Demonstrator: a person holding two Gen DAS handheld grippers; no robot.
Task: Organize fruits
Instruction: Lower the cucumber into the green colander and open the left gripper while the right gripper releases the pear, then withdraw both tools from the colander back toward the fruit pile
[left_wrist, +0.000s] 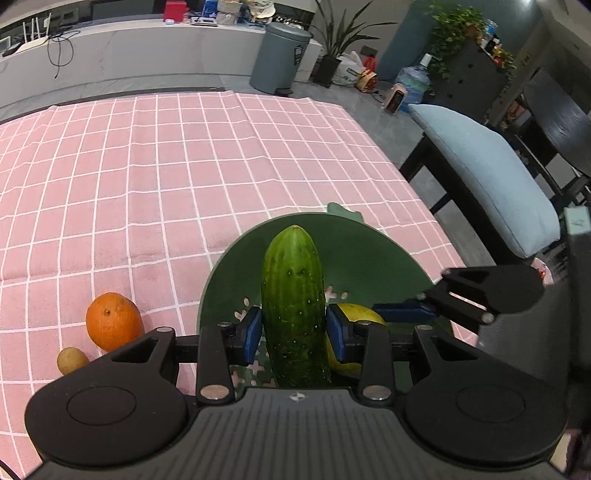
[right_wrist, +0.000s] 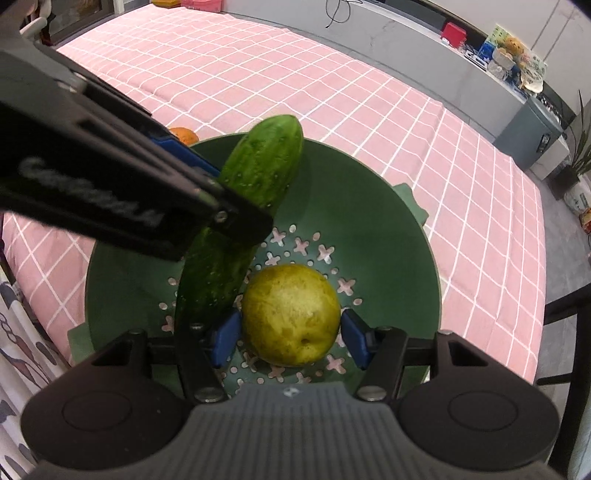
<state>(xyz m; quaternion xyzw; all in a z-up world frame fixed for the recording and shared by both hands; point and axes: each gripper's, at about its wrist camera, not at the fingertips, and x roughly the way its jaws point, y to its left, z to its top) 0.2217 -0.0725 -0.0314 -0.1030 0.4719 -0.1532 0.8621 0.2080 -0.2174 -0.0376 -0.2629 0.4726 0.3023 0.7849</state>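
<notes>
My left gripper (left_wrist: 293, 328) is shut on a green cucumber (left_wrist: 293, 302) and holds it over the green colander (left_wrist: 369, 251). In the right wrist view the cucumber (right_wrist: 258, 166) slants into the colander (right_wrist: 388, 229), with the left gripper (right_wrist: 207, 184) clamped around its middle. My right gripper (right_wrist: 290, 334) is open, its blue pads on either side of a yellow-green lemon (right_wrist: 291, 314) resting on the colander's bottom; a small gap shows at the right pad. The lemon also peeks out behind the cucumber in the left wrist view (left_wrist: 360, 314). An orange (left_wrist: 112, 325) and a small potato (left_wrist: 72, 360) lie on the pink checked tablecloth (left_wrist: 147, 184), left of the colander.
A chair with a light blue cushion (left_wrist: 487, 173) stands at the table's right edge. A grey bin (left_wrist: 279, 55), a potted plant (left_wrist: 332, 55) and a water jug (left_wrist: 413, 81) stand on the floor beyond. A low grey wall (left_wrist: 129, 48) runs behind the table.
</notes>
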